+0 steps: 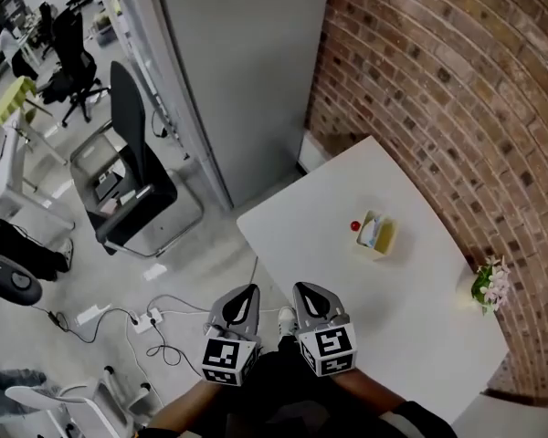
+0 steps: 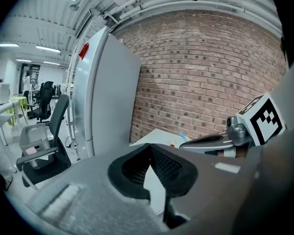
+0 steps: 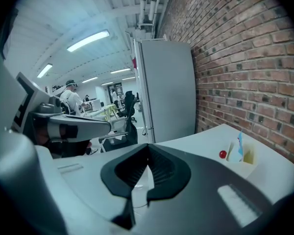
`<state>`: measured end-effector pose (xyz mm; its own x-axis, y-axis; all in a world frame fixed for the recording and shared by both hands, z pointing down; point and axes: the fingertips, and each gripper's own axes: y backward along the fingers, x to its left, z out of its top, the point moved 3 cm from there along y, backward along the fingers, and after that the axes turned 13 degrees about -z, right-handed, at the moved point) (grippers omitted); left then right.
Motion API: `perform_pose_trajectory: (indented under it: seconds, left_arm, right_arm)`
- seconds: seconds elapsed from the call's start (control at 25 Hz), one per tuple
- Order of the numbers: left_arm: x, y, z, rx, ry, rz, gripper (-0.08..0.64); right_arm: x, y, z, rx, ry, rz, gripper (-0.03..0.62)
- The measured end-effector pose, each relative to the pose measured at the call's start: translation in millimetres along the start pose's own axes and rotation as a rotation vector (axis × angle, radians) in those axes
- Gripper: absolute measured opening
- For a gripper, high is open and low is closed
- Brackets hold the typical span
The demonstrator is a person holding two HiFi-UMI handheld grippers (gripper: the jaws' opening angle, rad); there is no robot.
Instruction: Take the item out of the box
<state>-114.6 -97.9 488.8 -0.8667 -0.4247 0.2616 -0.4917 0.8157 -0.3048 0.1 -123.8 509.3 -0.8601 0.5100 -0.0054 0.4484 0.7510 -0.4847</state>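
A small cream box [image 1: 376,236] sits on the white table [image 1: 411,327], with a blue-and-white item [image 1: 371,233] standing in it. A red ball [image 1: 355,226] lies just left of the box. The right gripper view shows the same box [image 3: 245,156], item [image 3: 239,147] and ball [image 3: 222,154] far ahead on the right. My left gripper [image 1: 247,292] and right gripper [image 1: 305,290] hover side by side at the table's near edge, well short of the box. Both are shut and hold nothing [image 2: 149,149] [image 3: 148,149].
A small pot of flowers [image 1: 489,285] stands at the table's right edge by the brick wall [image 1: 457,80]. A grey cabinet [image 1: 247,71] stands behind the table. An office chair [image 1: 132,181] and floor cables [image 1: 151,322] lie to the left.
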Motion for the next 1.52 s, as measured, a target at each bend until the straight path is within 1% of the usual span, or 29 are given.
perform_pose_trajectory:
  seconds: [0.24, 0.44, 0.64, 0.8, 1.04, 1.12, 1.28, 1.4, 1.52]
  left_arm:
    - [-13, -41, 14, 0.038, -0.033, -0.044, 0.005]
    - [-26, -70, 21, 0.077, -0.074, -0.075, 0.005]
    - [-30, -95, 26, 0.094, -0.093, -0.091, 0.005]
    - [-33, -113, 29, 0.104, -0.081, -0.133, 0.005]
    - [-37, -143, 33, 0.095, -0.093, -0.246, 0.005]
    - [-38, -152, 35, 0.083, -0.103, -0.283, 0.005]
    - [-43, -171, 36, 0.085, -0.102, -0.338, 0.005]
    - [-46, -183, 36, 0.093, -0.118, -0.377, 0.005]
    - [-47, -195, 33, 0.104, -0.119, -0.393, 0.005]
  right_arm:
    - [-40, -6, 4, -0.005, -0.034, -0.05, 0.002]
    - [-66, -9, 7, -0.024, -0.03, -0.078, 0.002]
    - [-88, -14, 7, -0.03, -0.041, -0.112, 0.002]
    - [-109, -16, 2, -0.019, -0.074, -0.192, 0.002]
    - [-132, -18, 4, 0.008, -0.085, -0.313, 0.003]
    - [-139, -18, 5, 0.008, -0.086, -0.355, 0.032]
    - [-156, -19, 8, 0.004, -0.079, -0.425, 0.046]
    - [-169, -22, 2, 0.037, -0.081, -0.473, 0.058]
    - [-181, -28, -5, 0.06, -0.087, -0.505, 0.071]
